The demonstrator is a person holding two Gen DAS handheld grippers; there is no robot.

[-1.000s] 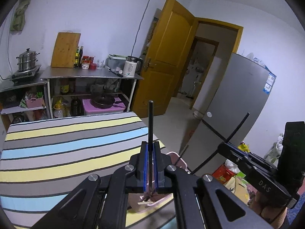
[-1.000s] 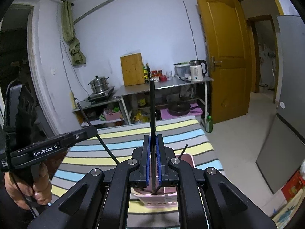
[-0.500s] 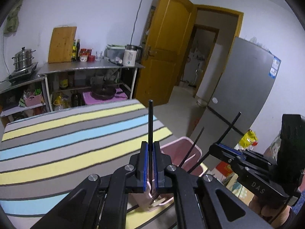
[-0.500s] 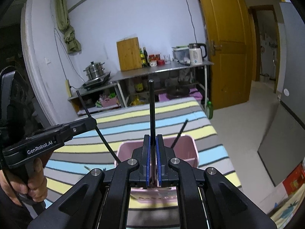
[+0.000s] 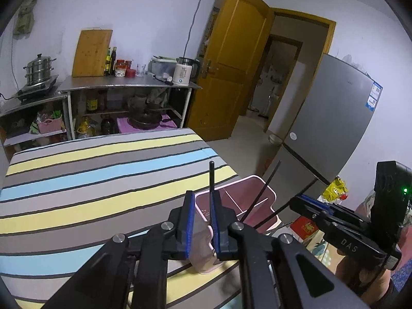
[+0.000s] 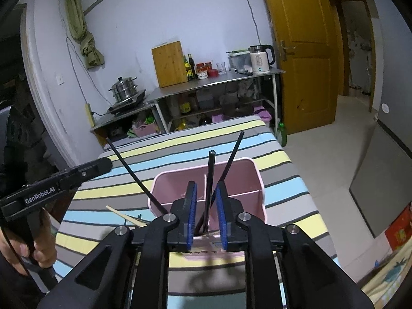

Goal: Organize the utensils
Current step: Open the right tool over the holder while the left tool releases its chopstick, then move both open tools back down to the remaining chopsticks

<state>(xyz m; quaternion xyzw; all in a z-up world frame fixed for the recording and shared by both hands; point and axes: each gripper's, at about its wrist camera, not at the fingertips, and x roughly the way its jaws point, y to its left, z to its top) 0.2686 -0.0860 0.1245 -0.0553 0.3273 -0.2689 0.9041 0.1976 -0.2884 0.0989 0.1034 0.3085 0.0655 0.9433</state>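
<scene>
Both grippers, left (image 5: 200,216) & right (image 6: 206,213), just spread; black chopsticks (image 6: 209,188) prob. released into pink plastic bin (image 6: 239,180).

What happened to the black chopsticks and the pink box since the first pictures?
Both grippers came down over the pink box. The left gripper and right gripper have just been opening, letting go of their black chopsticks, which now stand in the box. The striped cloth and the box stayed put.

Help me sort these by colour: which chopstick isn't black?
The pale wooden chopstick, lying flat on the striped cloth left of the pink bin. The others are black, and stand upright or lean.
</scene>
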